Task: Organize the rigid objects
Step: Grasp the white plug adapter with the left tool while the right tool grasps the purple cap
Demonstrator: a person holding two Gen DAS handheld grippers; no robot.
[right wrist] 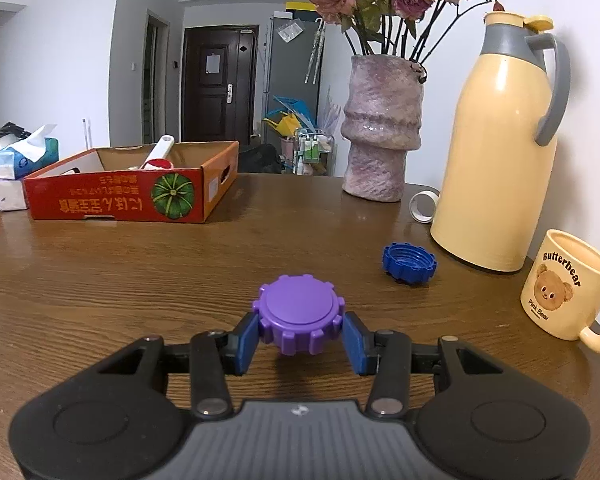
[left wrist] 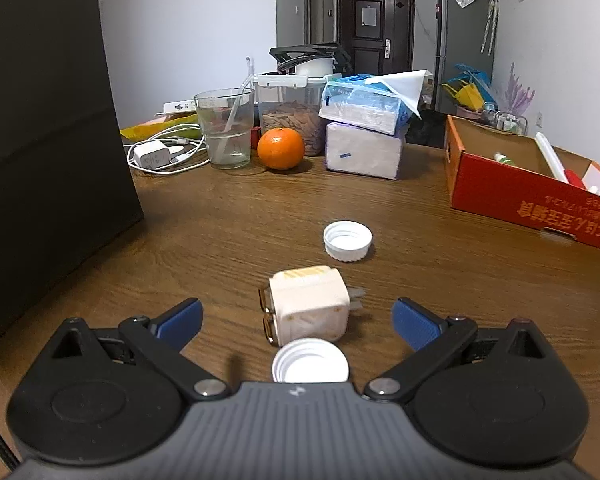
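In the left wrist view my left gripper point(left wrist: 298, 320) is open wide above the wooden table point(left wrist: 220, 216). A white charger plug point(left wrist: 309, 303) lies between its blue fingers, touching neither. One white bottle cap point(left wrist: 311, 365) lies just behind the plug by the gripper body, another white cap point(left wrist: 347, 240) lies farther ahead. In the right wrist view my right gripper point(right wrist: 301, 330) is shut on a purple ridged cap point(right wrist: 300, 313) and holds it a little above the table. A blue ridged cap point(right wrist: 410, 264) lies open side up ahead to the right.
A red cardboard box point(right wrist: 116, 196) with items inside stands at the back, also in the left wrist view point(left wrist: 528, 188). An orange point(left wrist: 280, 148), a glass point(left wrist: 225, 128), tissue packs point(left wrist: 364, 136) and a black box point(left wrist: 48, 128) stand beyond. A vase point(right wrist: 382, 128), thermos point(right wrist: 500, 148) and mug point(right wrist: 568, 288) stand right.
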